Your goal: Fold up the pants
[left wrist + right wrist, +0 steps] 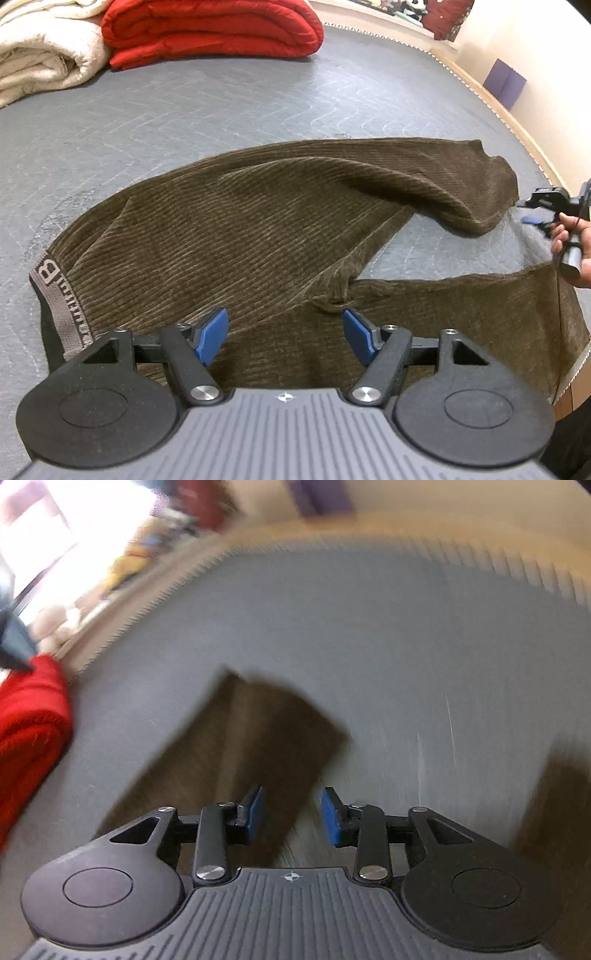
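Note:
Brown corduroy pants (258,229) lie spread on a grey quilted blanket (221,110), with the grey waistband (59,306) at the left and two legs running to the right. My left gripper (284,336) is open and empty, just above the crotch area. My right gripper (532,216) shows at the right edge in a hand, beside the far leg's cuff. In the blurred right wrist view the right gripper (291,816) is open and empty above a pant leg (251,746).
A folded red blanket (210,29) and a cream blanket (40,51) lie at the back left. The blanket's zigzag edge (491,107) curves along the right, with a wall behind. The red blanket (29,731) also shows at the left of the right wrist view.

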Available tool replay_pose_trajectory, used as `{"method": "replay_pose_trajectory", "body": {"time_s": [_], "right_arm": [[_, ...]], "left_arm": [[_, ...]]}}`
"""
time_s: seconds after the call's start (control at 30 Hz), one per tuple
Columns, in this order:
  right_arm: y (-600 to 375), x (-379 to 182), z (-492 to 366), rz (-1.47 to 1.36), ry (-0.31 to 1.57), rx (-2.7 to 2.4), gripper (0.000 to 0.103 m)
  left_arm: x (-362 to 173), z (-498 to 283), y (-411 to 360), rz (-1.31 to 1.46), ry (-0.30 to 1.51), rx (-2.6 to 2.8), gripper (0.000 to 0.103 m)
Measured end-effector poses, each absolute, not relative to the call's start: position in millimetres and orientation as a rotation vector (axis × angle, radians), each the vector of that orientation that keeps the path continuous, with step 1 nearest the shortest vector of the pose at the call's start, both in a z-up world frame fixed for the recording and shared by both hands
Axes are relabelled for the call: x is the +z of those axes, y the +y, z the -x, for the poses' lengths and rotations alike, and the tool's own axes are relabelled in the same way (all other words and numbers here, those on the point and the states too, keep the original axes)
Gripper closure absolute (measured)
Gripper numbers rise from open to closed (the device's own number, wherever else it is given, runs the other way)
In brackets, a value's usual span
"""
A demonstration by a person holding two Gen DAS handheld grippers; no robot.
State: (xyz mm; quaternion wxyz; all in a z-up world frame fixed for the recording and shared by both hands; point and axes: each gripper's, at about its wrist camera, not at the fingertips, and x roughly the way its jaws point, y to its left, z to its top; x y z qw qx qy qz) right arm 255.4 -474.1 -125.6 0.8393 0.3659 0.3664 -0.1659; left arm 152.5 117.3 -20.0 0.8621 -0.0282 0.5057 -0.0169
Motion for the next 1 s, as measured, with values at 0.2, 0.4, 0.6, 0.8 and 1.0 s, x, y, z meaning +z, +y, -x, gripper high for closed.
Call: {"method": "replay_pose_trajectory", "body": {"time_s": [0.2,0.4,0.6,0.8,1.0], "right_arm": [[-479,-148,-271,-0.862,0.738,-0.271,0.060],[-491,-153,-290,-0.922,0.664,-0.294,0.060],[-501,-159,-300,-0.967,0.615,-0.314,0.062],[-505,-163,-310,-0.908,0.635,-0.338,0.092],[-505,-122,-302,-0.785,0.545,-0.397,0.095]], "left_arm": [[-24,-166,95,0.071,0.993,-0.137,0.056],[-52,-203,66,0.024,0.961,-0.186,0.066],[-95,-225,44,-0.049,0.996,-0.207,0.057],[-131,-234,38,-0.149,1.047,-0.191,0.048],[-128,-242,45,-0.171,1.059,-0.172,0.092]]}}
